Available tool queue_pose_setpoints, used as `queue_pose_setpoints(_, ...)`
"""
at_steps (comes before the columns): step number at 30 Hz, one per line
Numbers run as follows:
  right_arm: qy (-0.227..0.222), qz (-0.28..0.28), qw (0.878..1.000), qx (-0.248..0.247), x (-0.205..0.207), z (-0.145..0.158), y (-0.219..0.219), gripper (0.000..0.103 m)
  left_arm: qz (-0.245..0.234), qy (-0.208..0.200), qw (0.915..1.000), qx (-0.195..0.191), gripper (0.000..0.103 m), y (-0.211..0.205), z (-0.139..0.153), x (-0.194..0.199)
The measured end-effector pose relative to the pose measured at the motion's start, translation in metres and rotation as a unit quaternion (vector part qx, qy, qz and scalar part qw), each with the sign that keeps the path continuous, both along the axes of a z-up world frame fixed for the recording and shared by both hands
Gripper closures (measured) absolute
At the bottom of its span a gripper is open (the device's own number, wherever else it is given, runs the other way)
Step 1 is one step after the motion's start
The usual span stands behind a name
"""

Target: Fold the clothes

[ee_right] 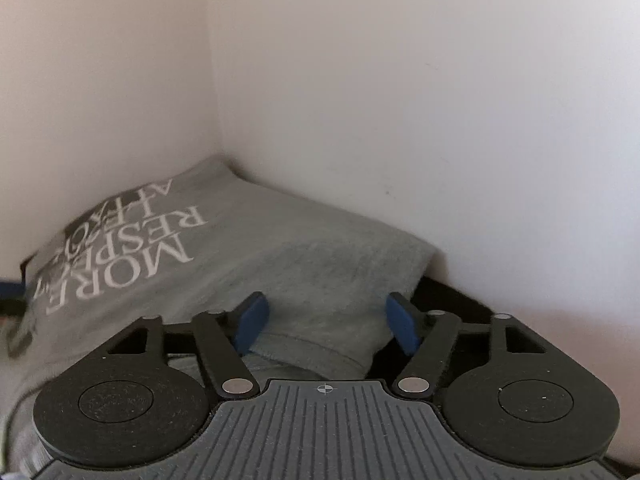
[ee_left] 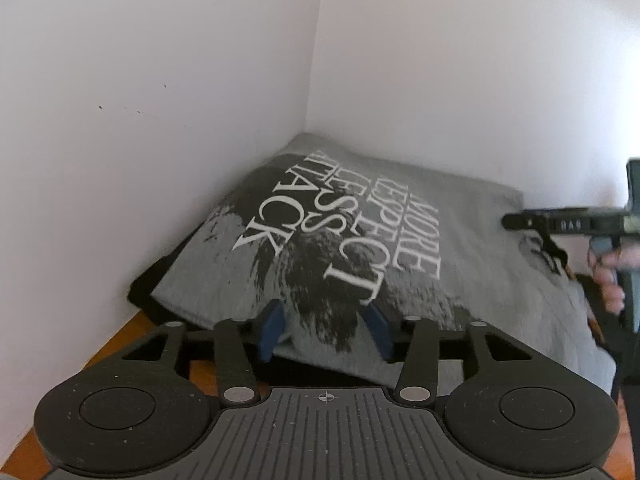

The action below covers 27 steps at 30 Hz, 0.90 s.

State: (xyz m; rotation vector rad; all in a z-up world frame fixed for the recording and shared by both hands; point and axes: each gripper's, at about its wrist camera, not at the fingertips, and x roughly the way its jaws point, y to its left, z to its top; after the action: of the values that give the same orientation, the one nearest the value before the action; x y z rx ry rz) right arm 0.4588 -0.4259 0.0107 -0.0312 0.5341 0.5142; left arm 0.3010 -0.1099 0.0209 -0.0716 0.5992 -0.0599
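Grey T-shirt lies folded in the wall corner at mid-frame, its near edge running between the spread blue fingers of both the left gripper and right gripper, neither clamping it.

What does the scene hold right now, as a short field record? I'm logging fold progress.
garment: grey T-shirt, white lettering, folded, in the wall corner
beneath: dark cloth under it
left gripper: jaws open, shirt edge between them
right gripper: jaws open over shirt hem
surface: orange floor
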Motion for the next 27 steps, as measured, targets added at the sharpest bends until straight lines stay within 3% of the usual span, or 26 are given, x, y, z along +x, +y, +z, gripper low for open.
queue_pose_setpoints(1, -0.005, -0.001, 1.0, -0.007, -0.004, 0.002, 0.002, 0.033, 0.004, 0.0, 1.0, 0.004, 0.027, -0.002, 0.003, -0.005)
queue_pose_setpoints(5, -0.035, 0.008, 0.999, -0.035, -0.032, 0.016, 0.013, 0.025, 0.012, -0.011, 0.9998, 0.01, 0.018, -0.009, 0.022, -0.03)
queue_pose_setpoints(7, -0.044, 0.021, 0.998, -0.039, -0.049, 0.024, 0.023, 0.023, 0.013, -0.02, 0.9996, 0.014, 0.0, -0.014, 0.032, -0.045)
queue_pose_setpoints(15, -0.07, 0.093, 0.992, -0.052, -0.134, 0.053, 0.071, 0.011, 0.013, -0.04, 0.999, 0.017, 0.0, -0.021, 0.066, -0.109)
queue_pose_setpoints(21, -0.024, 0.152, 0.988, -0.031, -0.191, 0.048, 0.126, 0.002, 0.023, -0.039, 0.9988, 0.017, 0.0, -0.007, 0.069, -0.159)
queue_pose_setpoints(27, 0.045, 0.166, 0.985, -0.028, -0.246, 0.012, 0.18, 0.001, 0.038, -0.017, 0.9991, 0.013, 0.0, 0.04, 0.035, -0.207)
